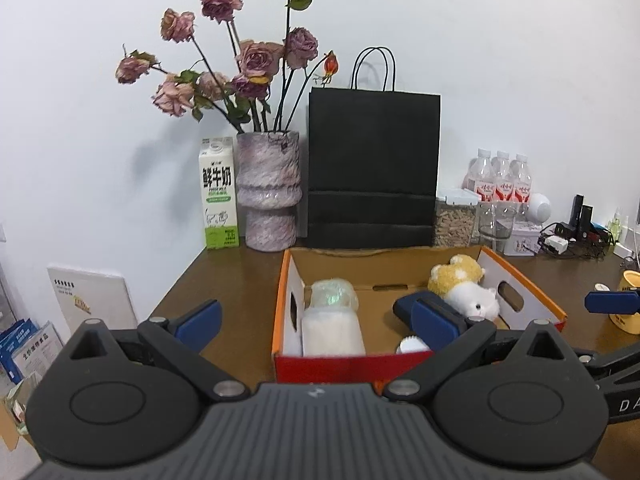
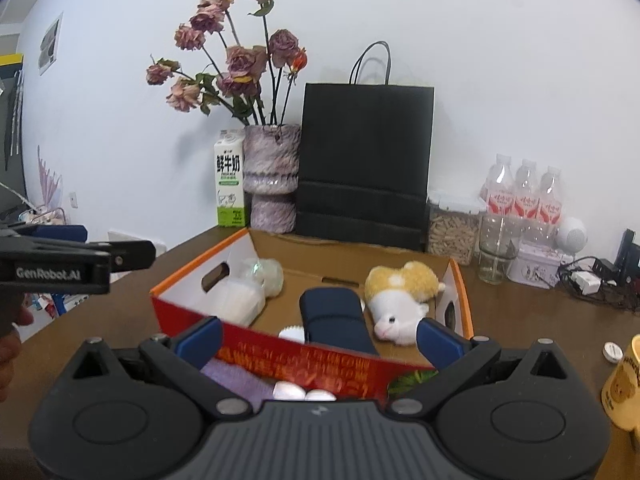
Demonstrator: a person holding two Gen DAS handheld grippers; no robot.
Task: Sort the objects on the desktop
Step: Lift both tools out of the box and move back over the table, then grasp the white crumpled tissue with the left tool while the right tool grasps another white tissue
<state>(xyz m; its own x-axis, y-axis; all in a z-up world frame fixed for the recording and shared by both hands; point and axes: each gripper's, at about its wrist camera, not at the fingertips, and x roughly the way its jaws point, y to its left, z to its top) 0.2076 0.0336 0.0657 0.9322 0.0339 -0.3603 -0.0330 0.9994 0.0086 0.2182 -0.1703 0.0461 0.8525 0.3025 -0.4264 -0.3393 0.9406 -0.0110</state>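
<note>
An open cardboard box with orange rim and red front (image 1: 352, 366) (image 2: 304, 356) sits on the brown desk. Inside lie a yellow-and-white plush toy (image 1: 464, 286) (image 2: 404, 296), a dark blue case (image 2: 336, 320) (image 1: 404, 306), a white fluffy bottle with a clear wrapped top (image 1: 332, 324) (image 2: 240, 300) and a small white ridged cap (image 1: 412, 346) (image 2: 292, 334). My left gripper (image 1: 316, 320) is open and empty in front of the box. My right gripper (image 2: 320, 338) is open and empty, its fingers astride the box's front wall. A yellow mug (image 2: 624, 384) (image 1: 628, 304) stands right of the box.
Along the wall stand a milk carton (image 1: 219, 194), a vase of dried roses (image 1: 272, 188), a black paper bag (image 1: 372, 168), a jar of pellets (image 2: 454, 228), a glass (image 2: 494, 256), water bottles (image 2: 524, 196), a tin (image 2: 534, 266) and cables (image 2: 592, 280). A small white lid (image 2: 613, 352) lies by the mug.
</note>
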